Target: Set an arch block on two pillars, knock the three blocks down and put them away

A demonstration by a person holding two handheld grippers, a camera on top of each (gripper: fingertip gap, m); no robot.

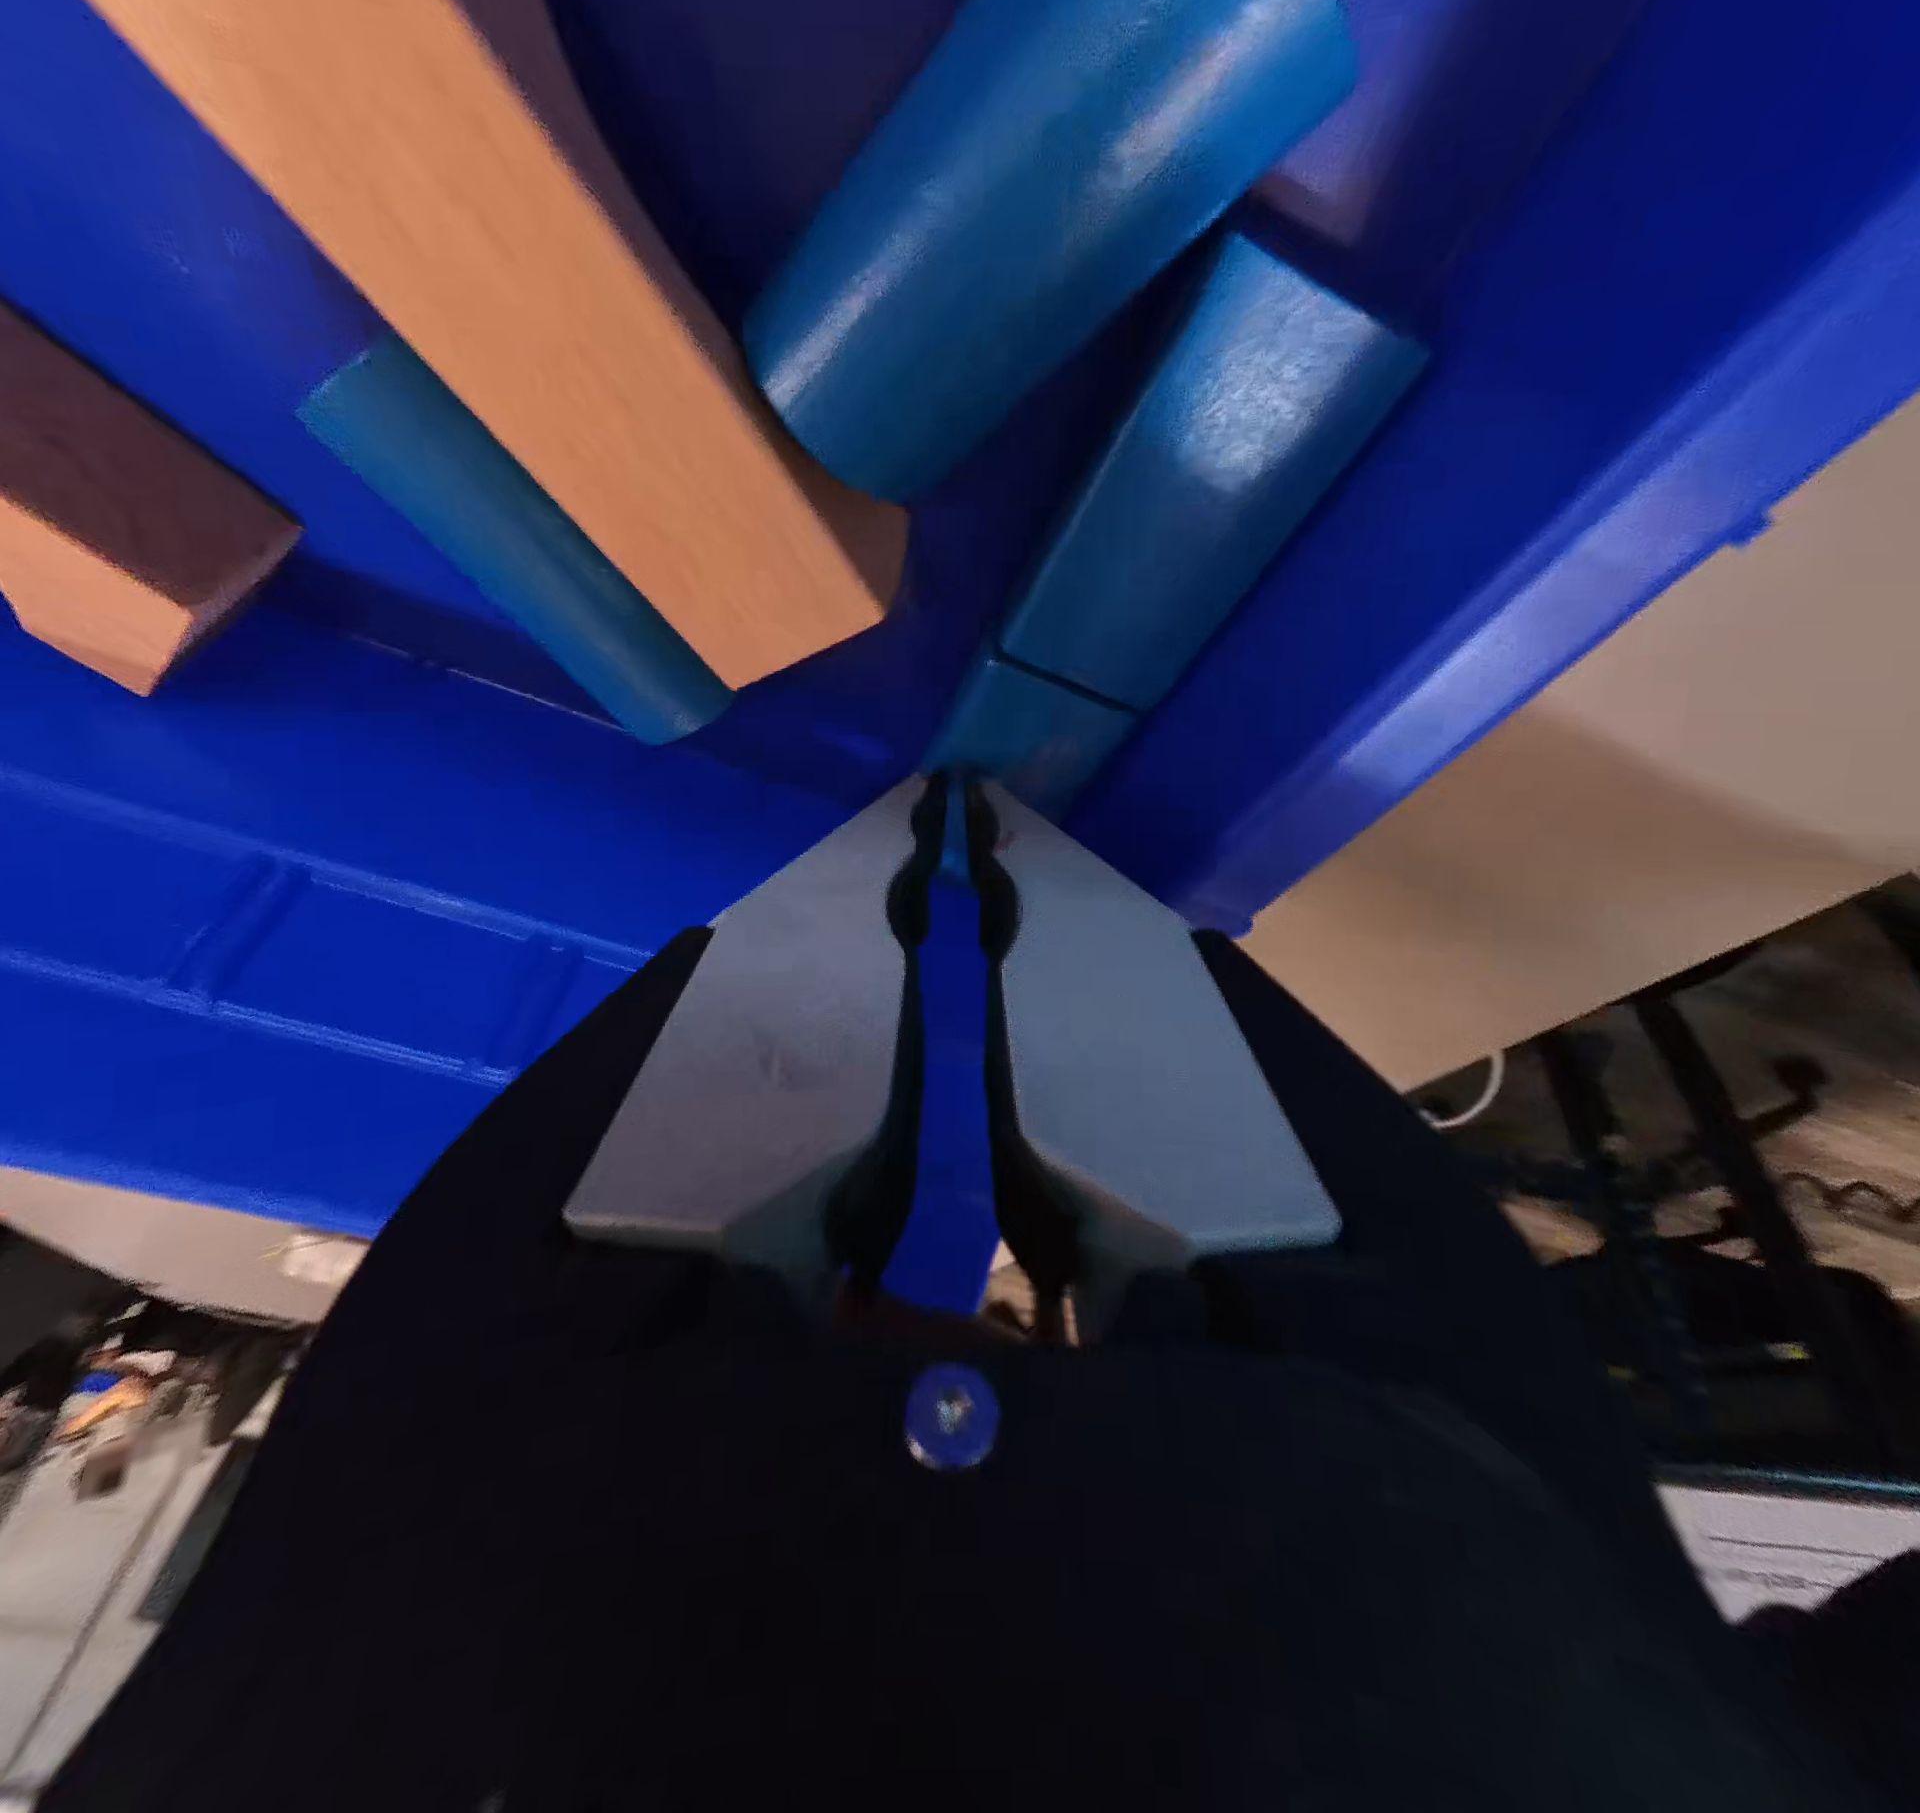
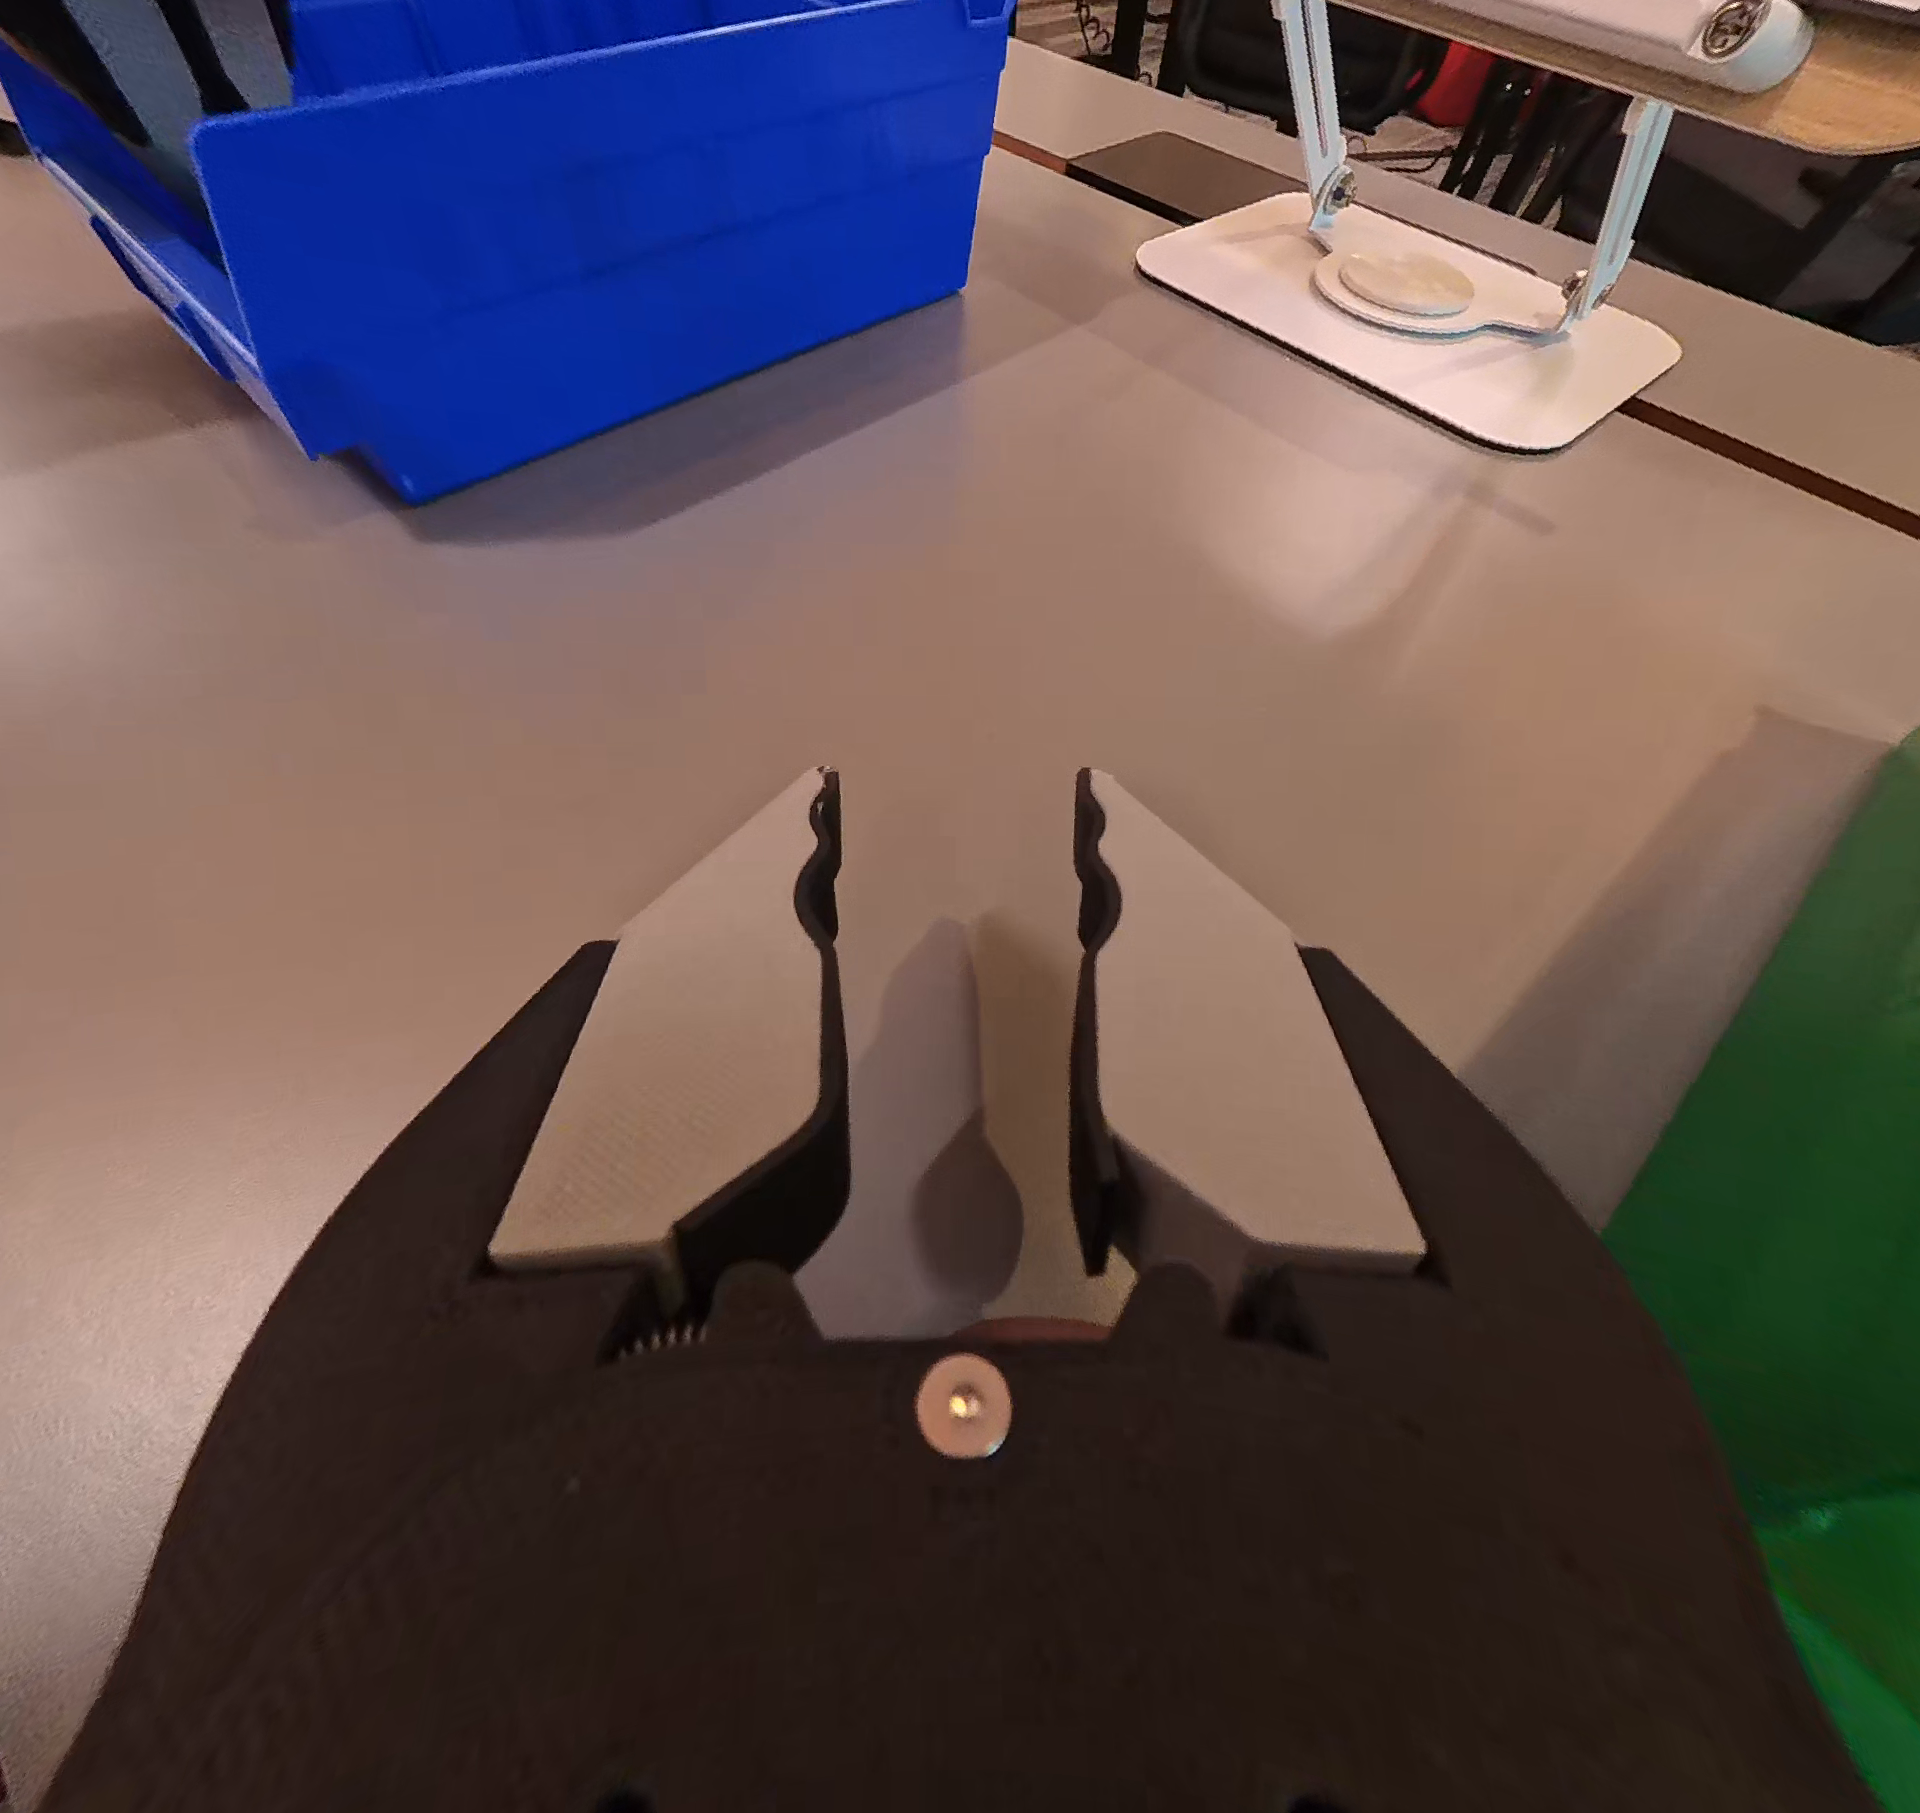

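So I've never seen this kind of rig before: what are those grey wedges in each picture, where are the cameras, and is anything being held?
There is no robot arm: a person carries a two-finger gripper in each hand, and a camera on each looks forward along its grey fingers. The left gripper points into a blue bin holding blocks: a plain wooden arch block, blue blocks and another wooden piece. Its fingers are nearly together and grip nothing. The right gripper hovers over the grey table, fingers apart, only table between them. From there the same bin sits beside a white stand.
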